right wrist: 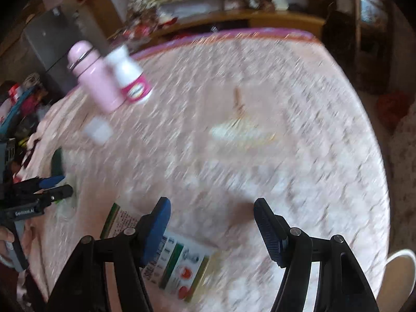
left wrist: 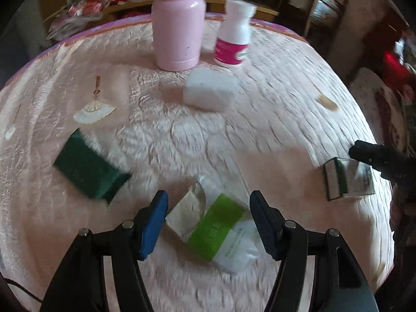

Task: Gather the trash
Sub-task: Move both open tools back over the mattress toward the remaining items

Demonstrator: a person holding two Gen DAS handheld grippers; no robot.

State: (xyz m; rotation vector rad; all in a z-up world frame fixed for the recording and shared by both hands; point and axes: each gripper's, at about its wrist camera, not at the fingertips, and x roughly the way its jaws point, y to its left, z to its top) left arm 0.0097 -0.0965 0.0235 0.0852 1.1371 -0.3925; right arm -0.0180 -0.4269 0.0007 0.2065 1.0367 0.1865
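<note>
Lying on the pink cloth [left wrist: 286,109], from left to right: a dark green box [left wrist: 89,166], a green-and-white wrapper [left wrist: 215,231], and a green-striped carton [left wrist: 347,179]. The left gripper [left wrist: 208,221] hangs over the wrapper, jaws apart, clasping nothing. The right gripper [right wrist: 212,227] is likewise spread wide above the carton [right wrist: 179,267]. Behind stand a pink bottle [left wrist: 178,28], a white bottle [left wrist: 234,36] and a white block [left wrist: 210,92].

Table cover [left wrist: 286,83]: pink, embossed.
Flask [left wrist: 178,26]: pink.
Bottle [left wrist: 234,33]: white, magenta label.
Wrapper [left wrist: 215,231]: green, white.
Sponge [left wrist: 88,169]: dark green.
Tool pads [left wrist: 153,226]: blue.
</note>
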